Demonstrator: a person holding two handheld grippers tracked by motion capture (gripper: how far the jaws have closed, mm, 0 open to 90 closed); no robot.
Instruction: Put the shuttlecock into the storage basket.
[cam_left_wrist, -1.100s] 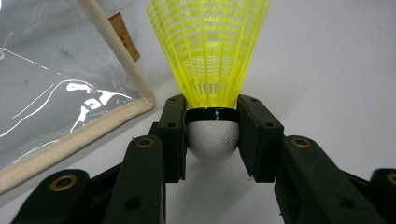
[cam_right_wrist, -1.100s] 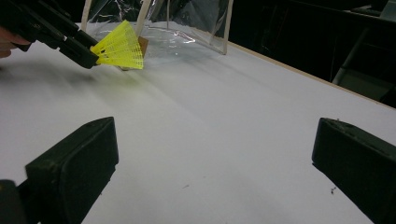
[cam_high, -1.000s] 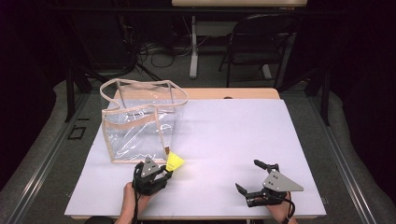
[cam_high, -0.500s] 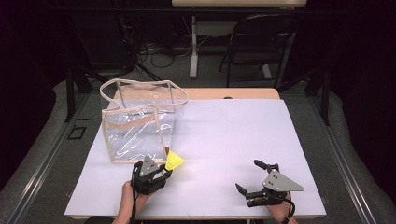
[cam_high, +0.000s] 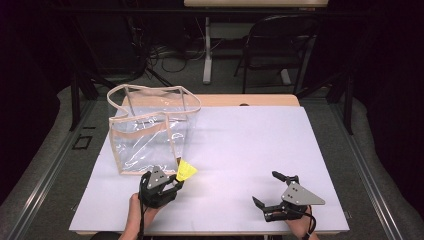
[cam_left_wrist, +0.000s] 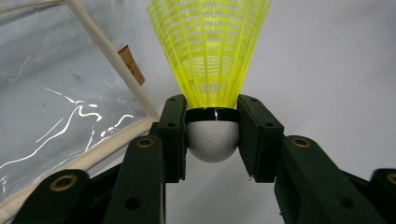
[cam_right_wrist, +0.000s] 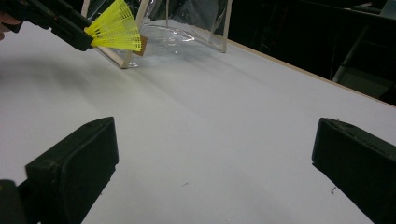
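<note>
A yellow shuttlecock (cam_left_wrist: 210, 70) with a white cork head is held off the table, its skirt pointing away from my left gripper (cam_left_wrist: 212, 140), whose jaws are shut on the head. From above, the shuttlecock (cam_high: 186, 171) sits at the tip of the left gripper (cam_high: 172, 184), just off the near right corner of a clear plastic bag (cam_high: 150, 127) with beige trim. The right gripper view has the shuttlecock (cam_right_wrist: 116, 31) at upper left. My right gripper (cam_high: 275, 189) rests near the table's front right, jaws wide open, nothing between them.
The white table top (cam_high: 250, 145) stretches between the two grippers and behind them. The bag stands upright with its mouth open at the table's left. A dark chair (cam_high: 280, 45) and a table leg (cam_high: 206, 50) stand beyond the far edge.
The left gripper and shuttlecock have shifted slightly; the right gripper has stayed in place.
</note>
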